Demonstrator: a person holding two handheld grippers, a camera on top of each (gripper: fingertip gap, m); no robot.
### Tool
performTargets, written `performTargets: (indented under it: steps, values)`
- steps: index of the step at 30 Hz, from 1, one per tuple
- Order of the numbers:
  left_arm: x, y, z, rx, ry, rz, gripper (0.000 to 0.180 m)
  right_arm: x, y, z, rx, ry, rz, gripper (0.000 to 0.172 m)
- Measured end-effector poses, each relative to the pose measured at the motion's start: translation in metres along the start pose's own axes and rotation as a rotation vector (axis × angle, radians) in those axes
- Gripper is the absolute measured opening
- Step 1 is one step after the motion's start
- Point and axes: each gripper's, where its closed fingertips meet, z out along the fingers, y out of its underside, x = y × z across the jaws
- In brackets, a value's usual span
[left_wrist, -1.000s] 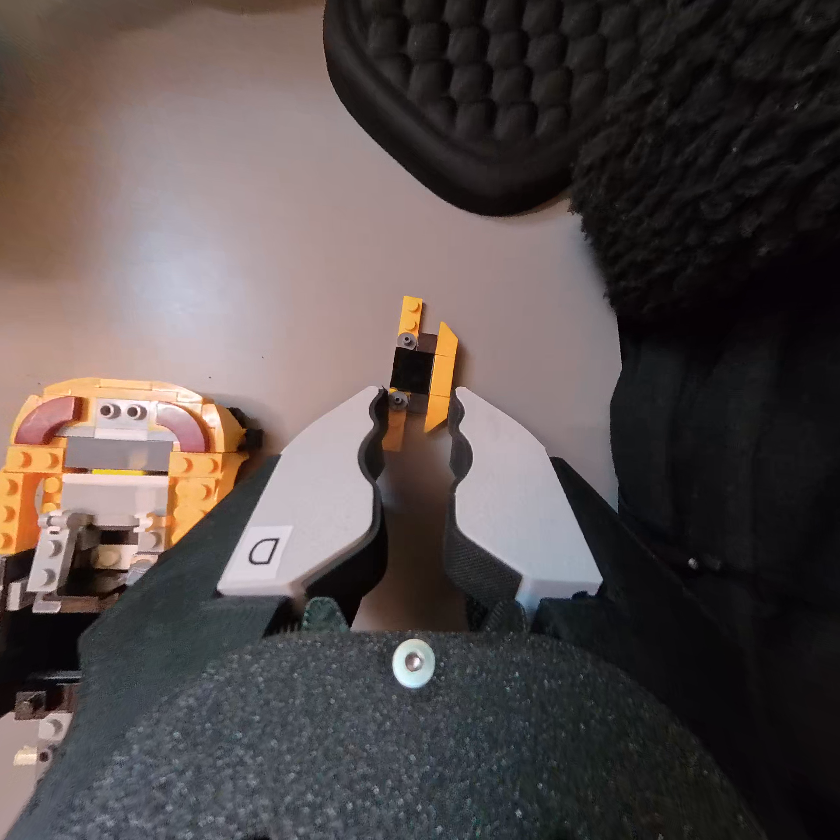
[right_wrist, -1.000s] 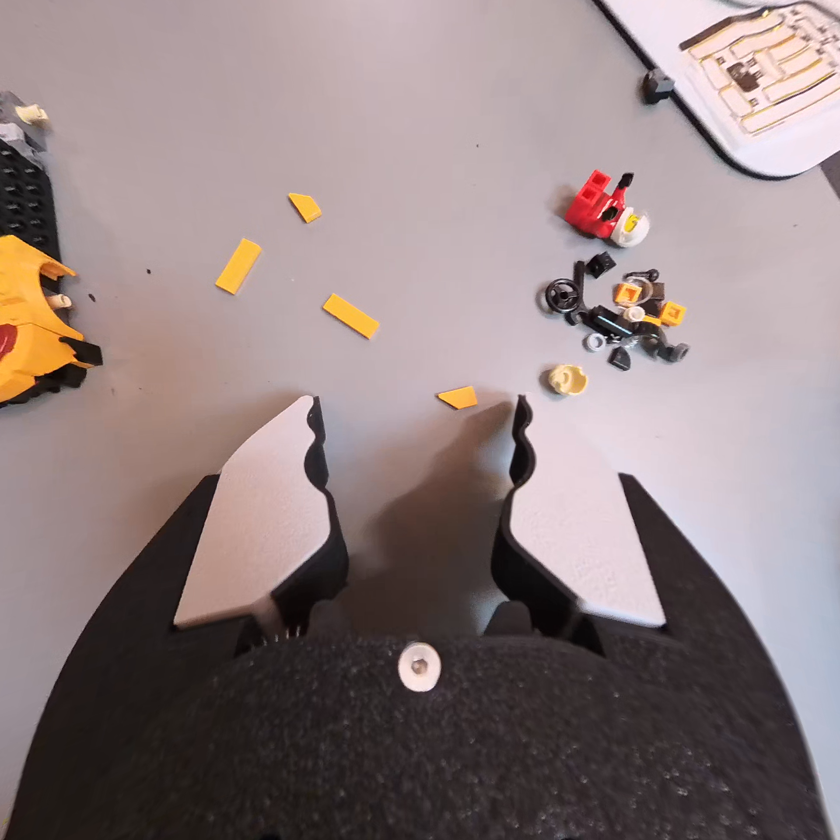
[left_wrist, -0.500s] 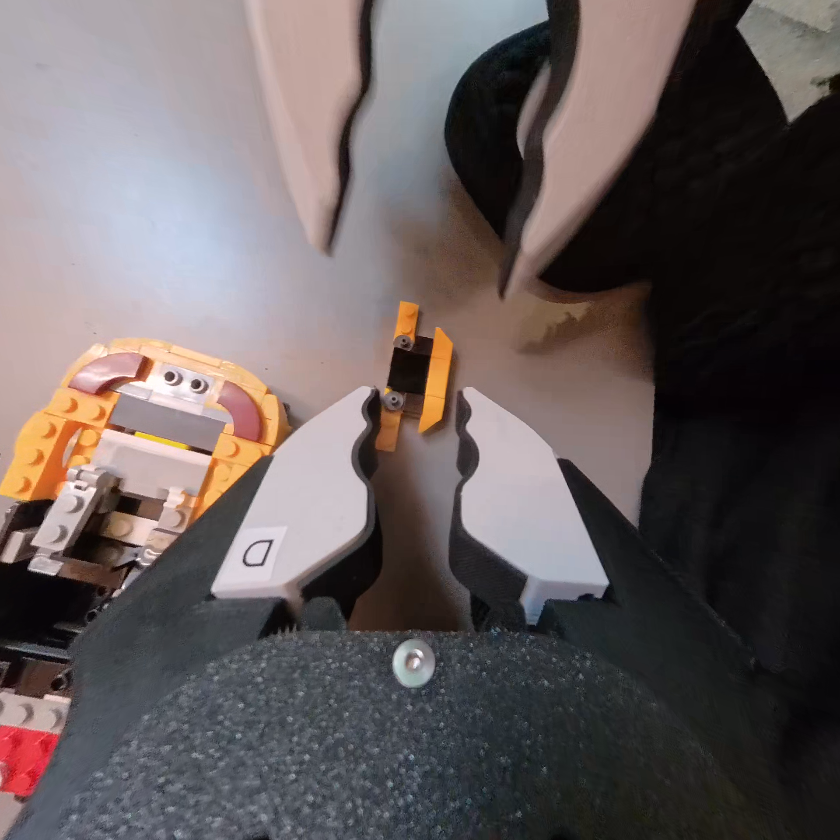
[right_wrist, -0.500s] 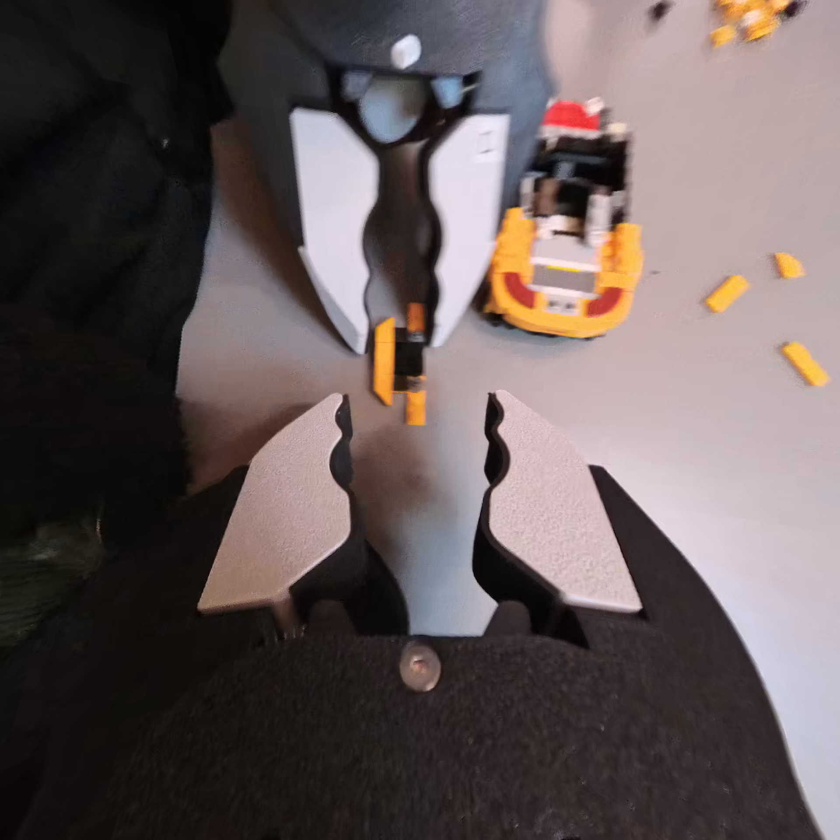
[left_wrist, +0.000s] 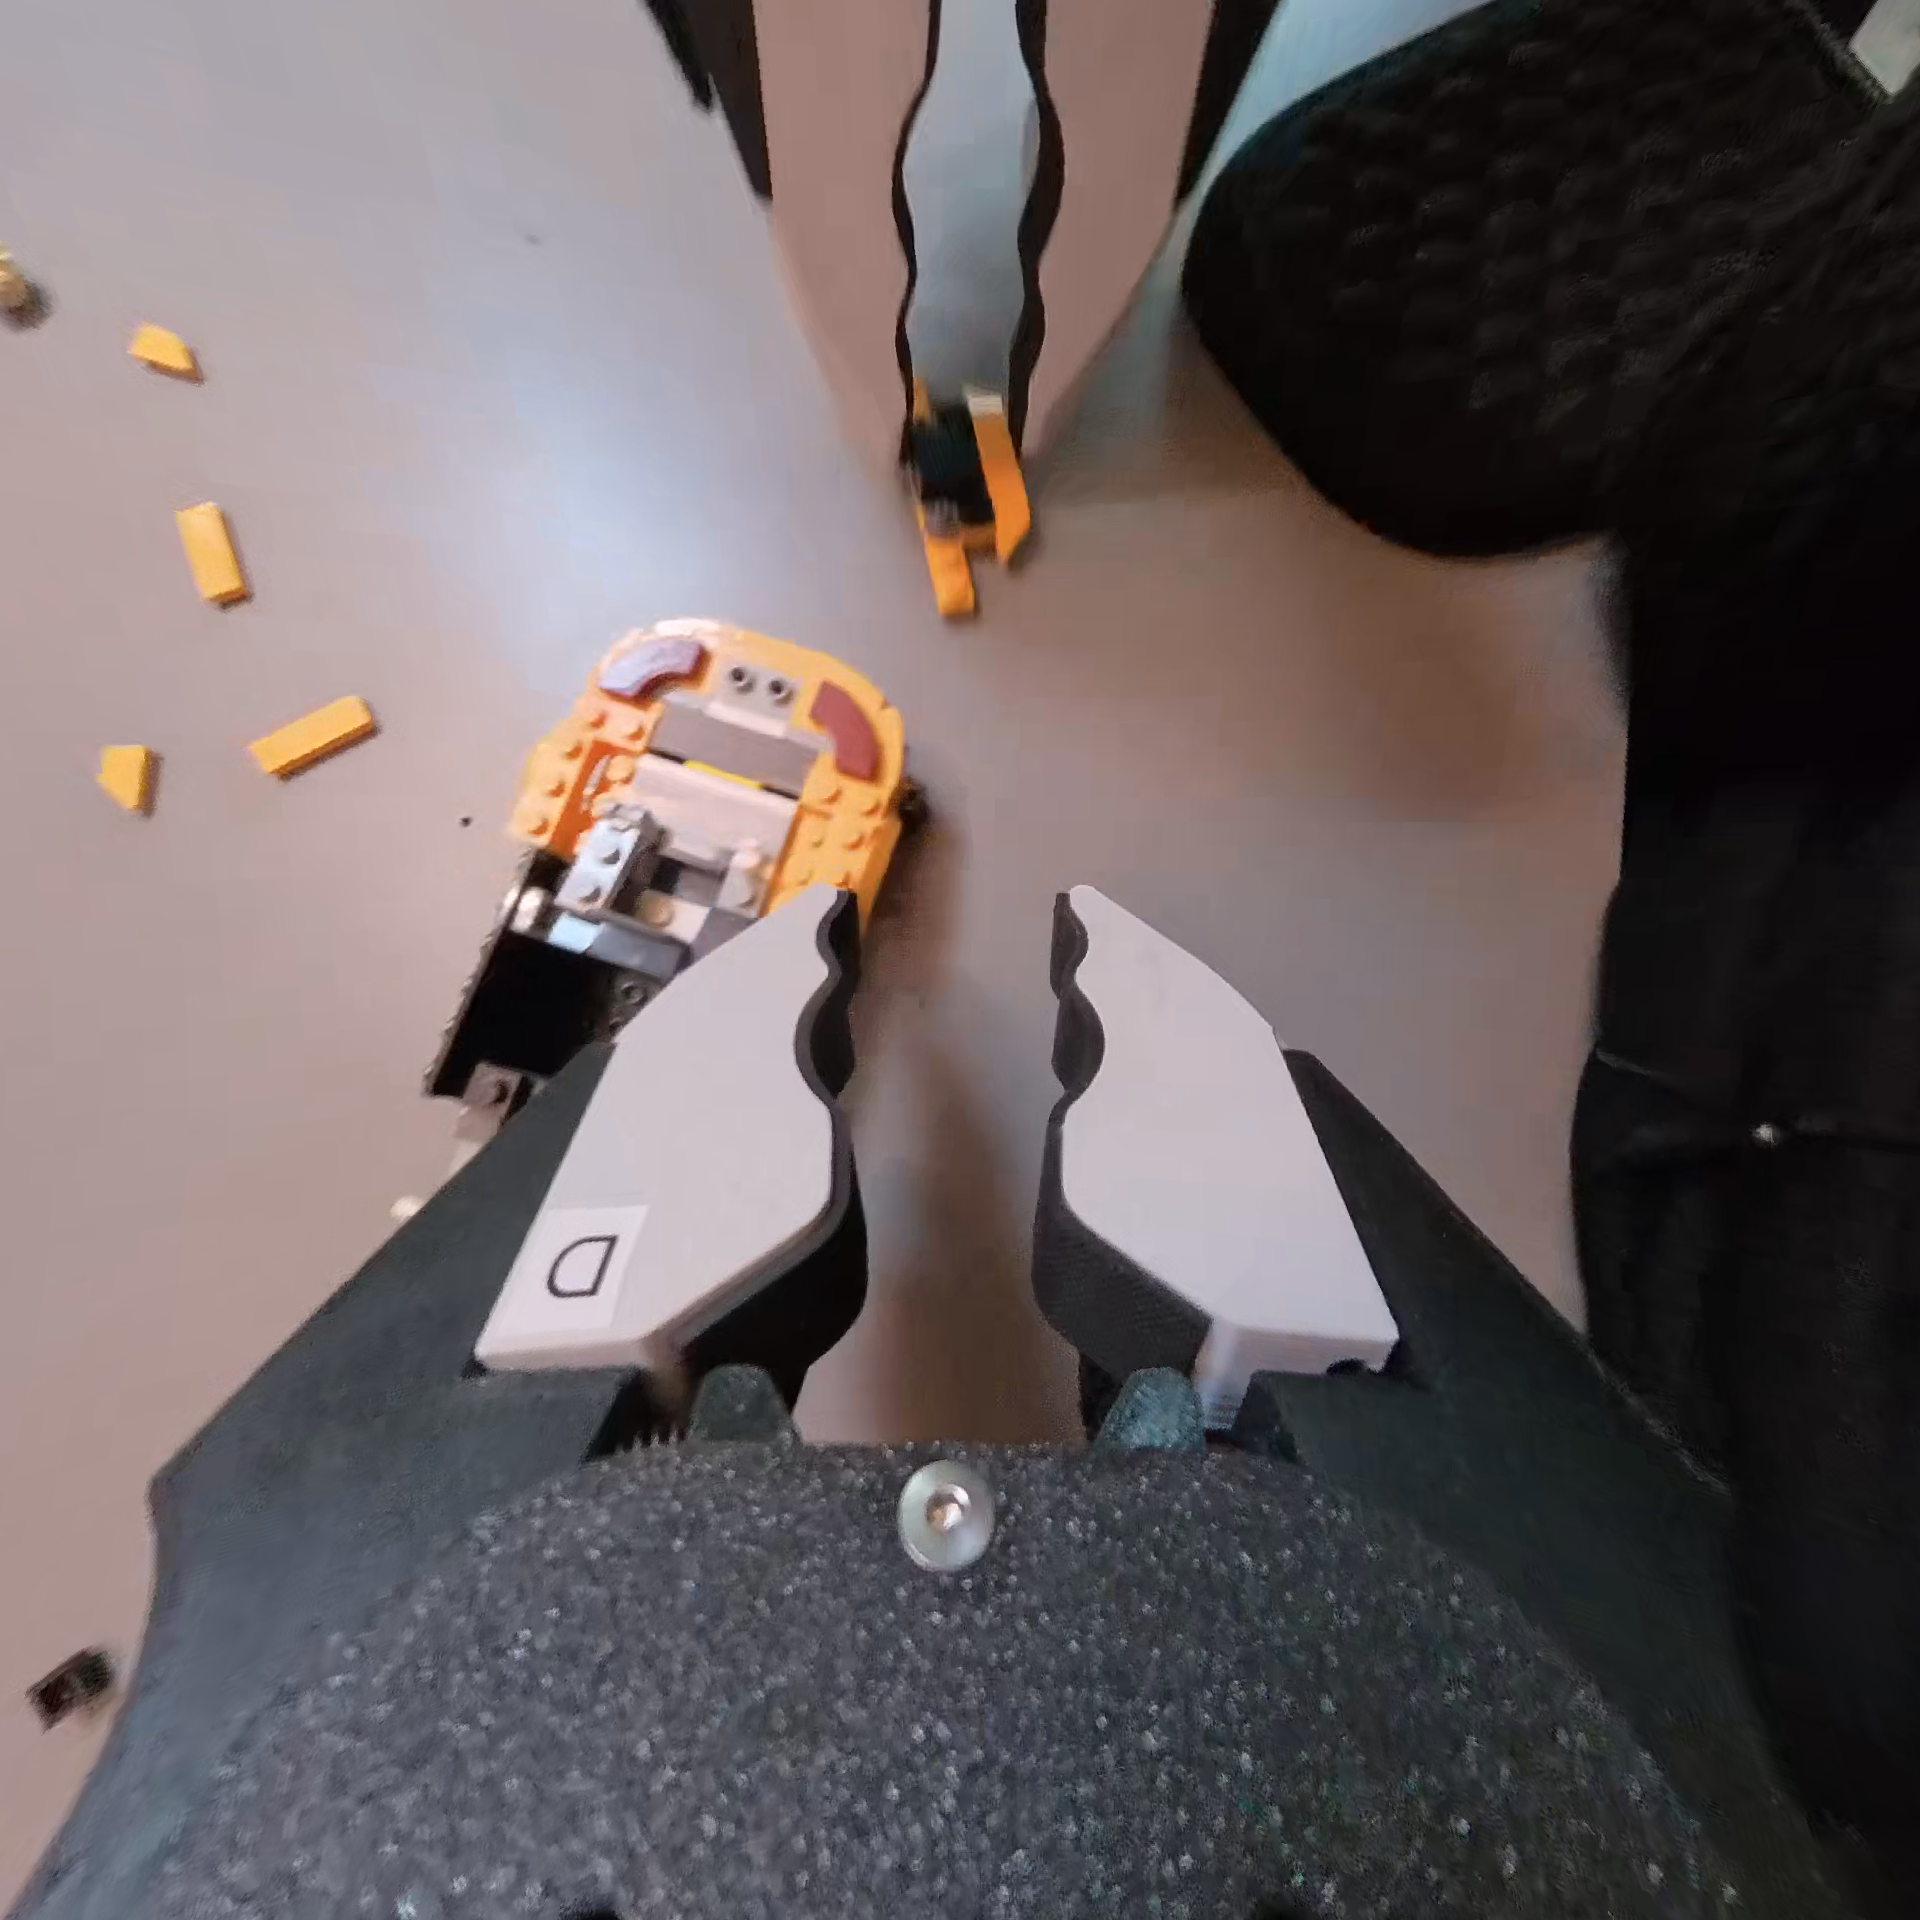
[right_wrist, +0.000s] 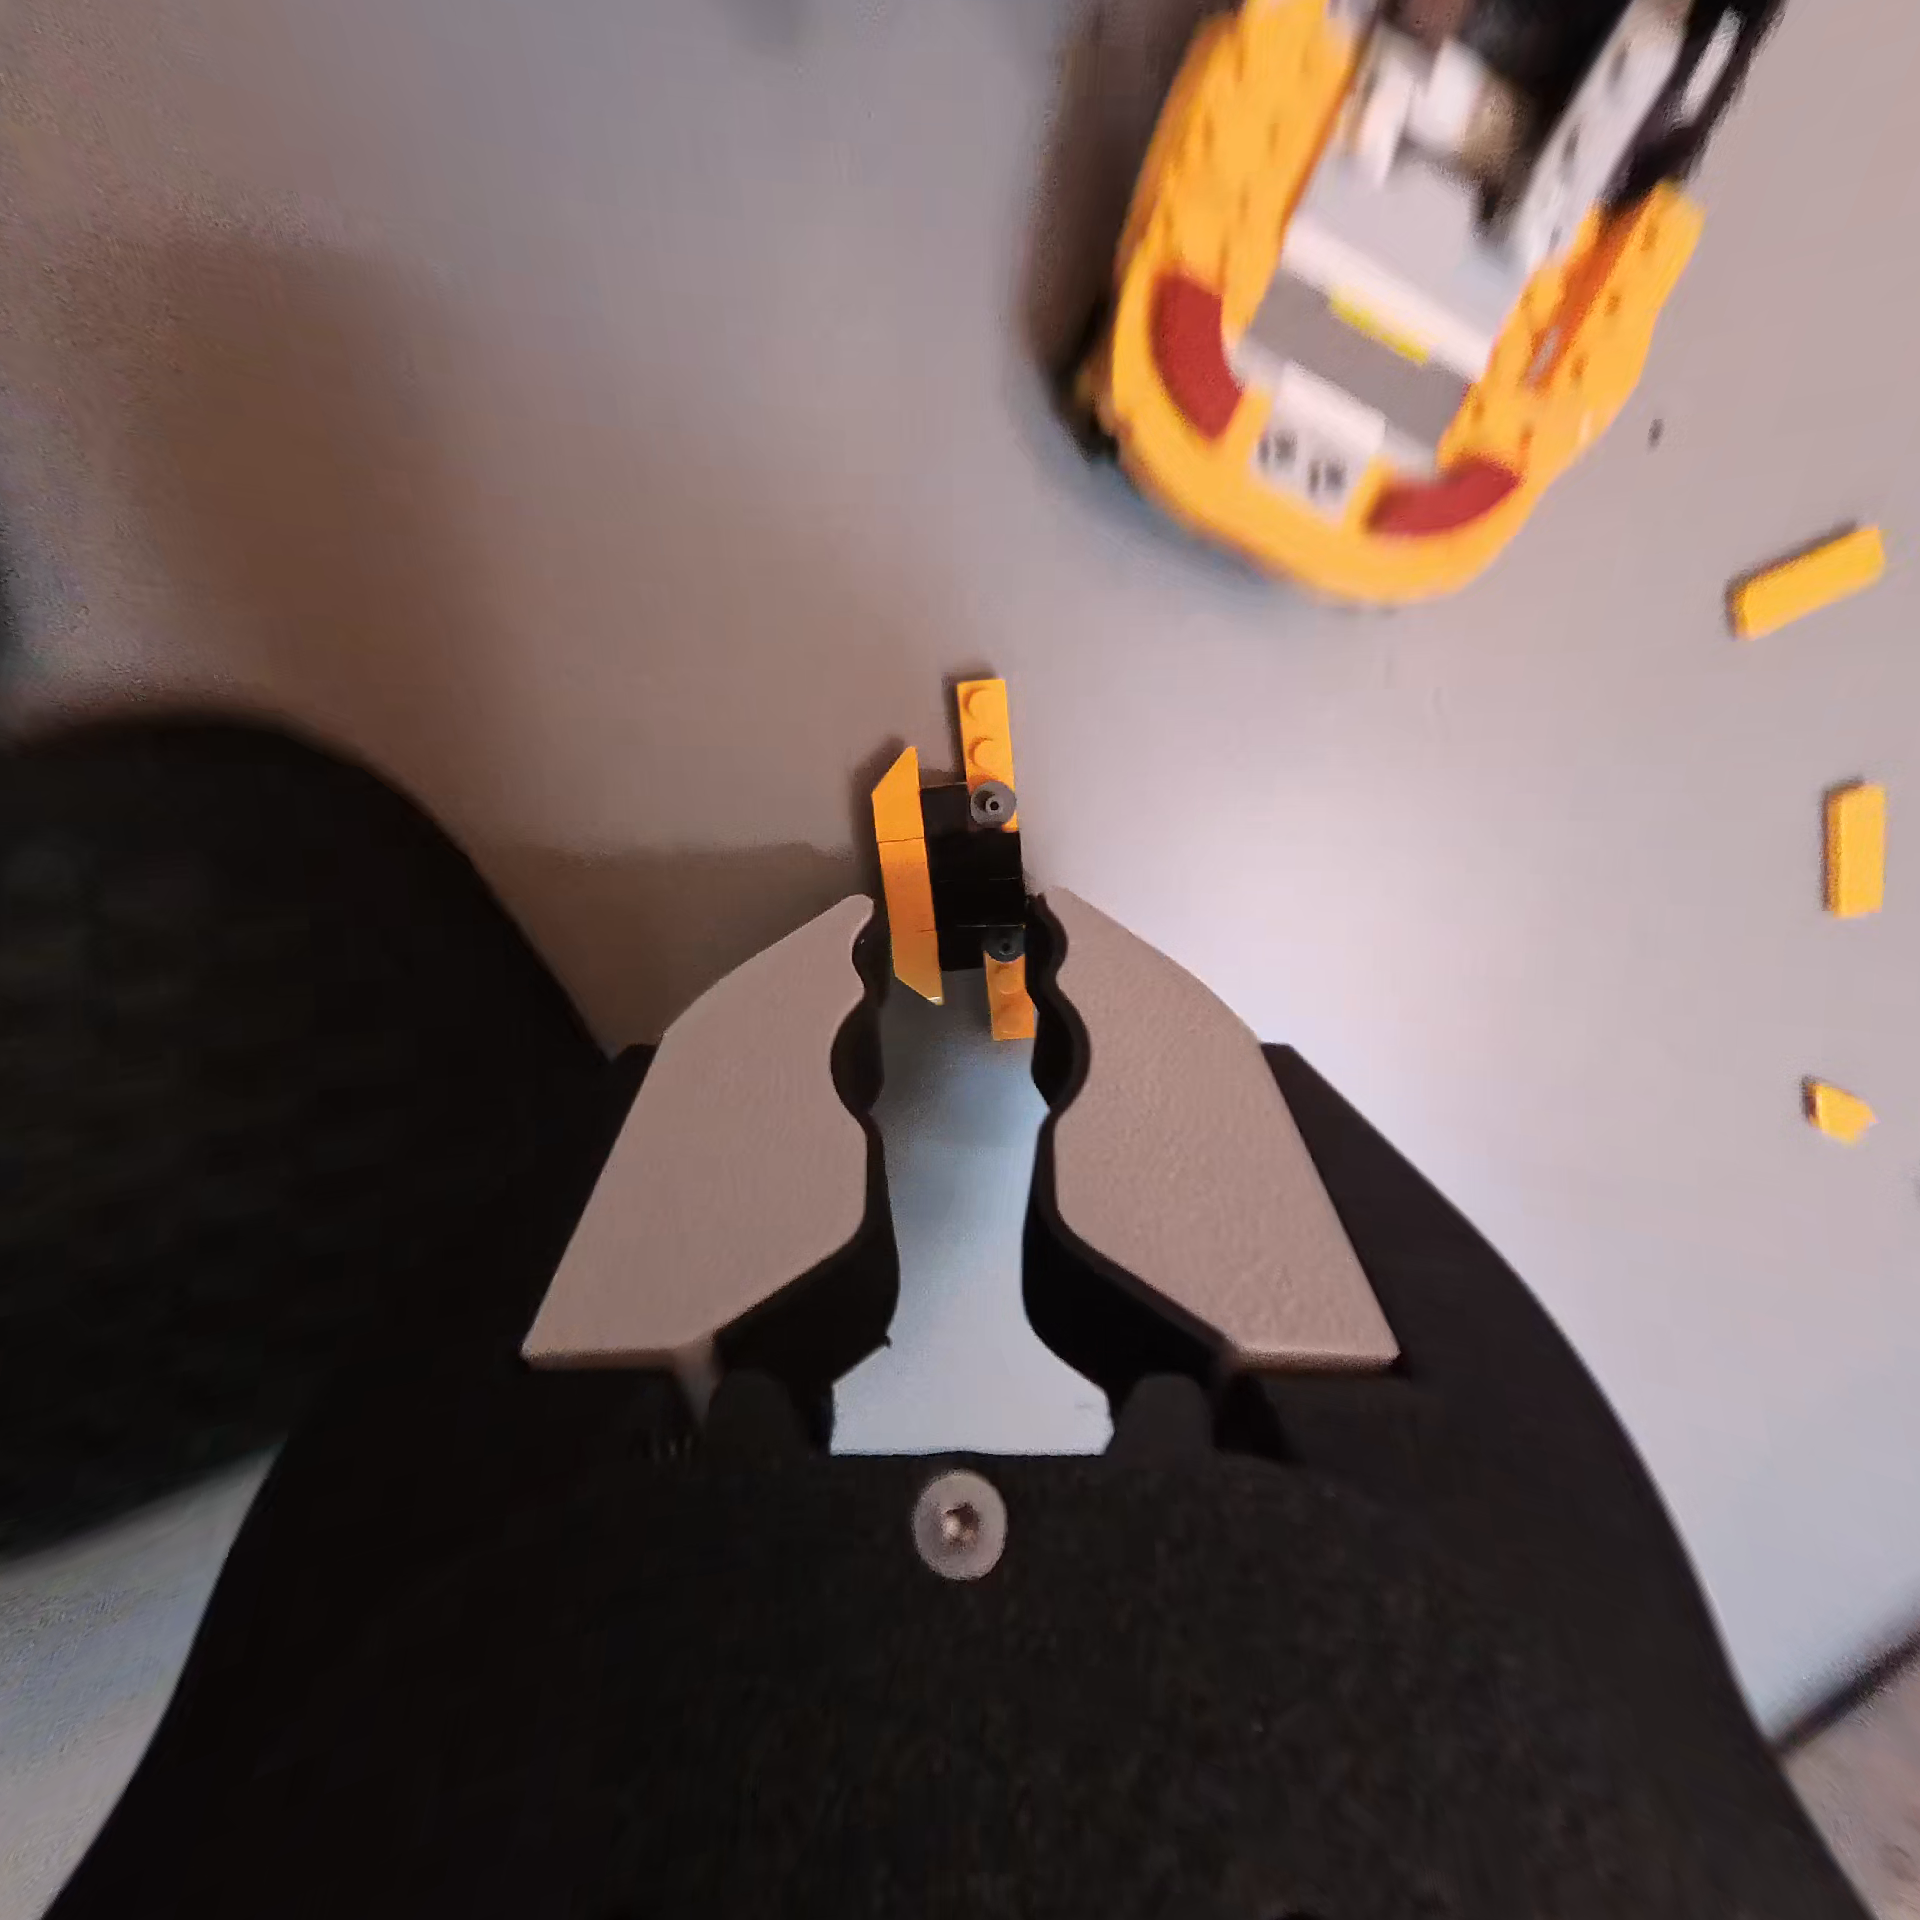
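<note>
Left wrist view: left gripper (left_wrist: 954, 914) spread, bare, beside orange brick car (left_wrist: 717, 790) on grey table (left_wrist: 364, 208); loose orange tiles (left_wrist: 312, 736) lie left.

Right wrist view: right gripper (right_wrist: 951, 914) pinches orange-and-black brick assembly (right_wrist: 951, 862), pads pressing both sides.

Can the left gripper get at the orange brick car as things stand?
Probably yes. The left gripper stands open with nothing between its fingers, right beside the car, and bare table lies around it. The right gripper is off holding a small assembly.
</note>
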Motion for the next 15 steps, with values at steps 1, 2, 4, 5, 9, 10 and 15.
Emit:
performTargets:
  steps: [1,2,4,5,9,10,15]
  values:
    - [-0.004,0.001,-0.002,0.013,-0.006,-0.008,0.035,0.004,0.014,-0.004,-0.027,-0.003,-0.03,0.025]
    - [-0.008,0.001,-0.004,0.021,-0.013,-0.015,0.034,0.01,0.029,-0.008,-0.063,0.002,-0.066,0.025]
    - [-0.01,-0.002,-0.005,0.052,-0.001,-0.02,0.036,0.02,0.057,-0.017,-0.139,0.009,-0.13,0.025]
    - [-0.01,-0.005,-0.005,0.069,0.006,-0.017,0.036,0.024,0.069,-0.02,-0.171,0.009,-0.157,0.025]
    - [-0.012,-0.01,-0.006,0.083,-0.015,0.025,0.039,0.035,0.1,-0.029,-0.266,0.027,-0.169,0.034]
    - [-0.014,-0.009,-0.008,0.084,-0.024,0.036,0.039,0.037,0.101,-0.032,-0.249,0.04,-0.126,0.038]
    - [-0.035,-0.007,-0.031,0.11,-0.106,0.085,0.044,0.039,0.099,-0.052,-0.069,0.163,0.335,0.056]
